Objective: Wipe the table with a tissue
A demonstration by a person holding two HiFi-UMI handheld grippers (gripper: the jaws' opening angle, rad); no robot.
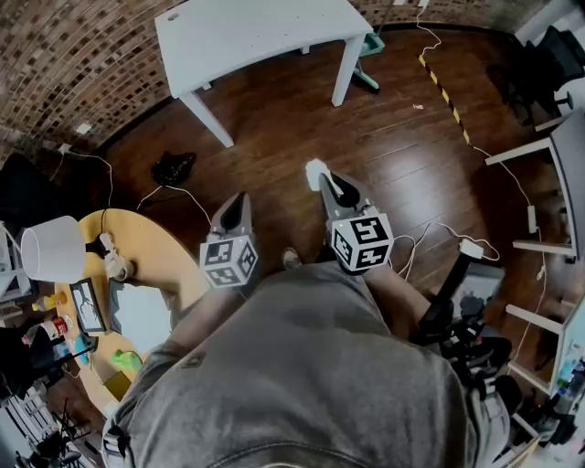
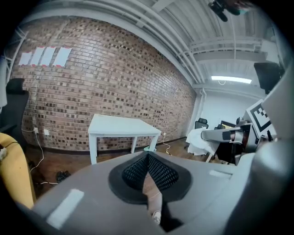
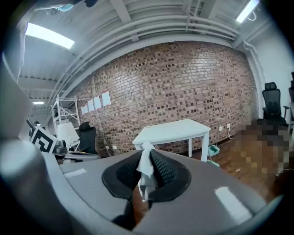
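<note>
A white table [image 1: 256, 27] stands by the brick wall, some way ahead of me across the wooden floor; it also shows in the left gripper view as the white table [image 2: 121, 126] and in the right gripper view as the white table [image 3: 177, 131]. My right gripper [image 1: 322, 179] is shut on a white tissue [image 1: 316, 170], which pokes up between the closed jaws as the tissue [image 3: 146, 165]. My left gripper [image 1: 236, 203] is shut with nothing in it, jaws pressed together. Both are held in the air in front of my body, far from the table.
A round yellow table [image 1: 146, 251] with a white lamp [image 1: 53, 247] and small items sits at my left. Cables [image 1: 439, 87] trail over the floor. A black object [image 1: 172, 168] lies on the floor. Shelving [image 1: 553, 265] and office chairs [image 1: 539, 69] stand at the right.
</note>
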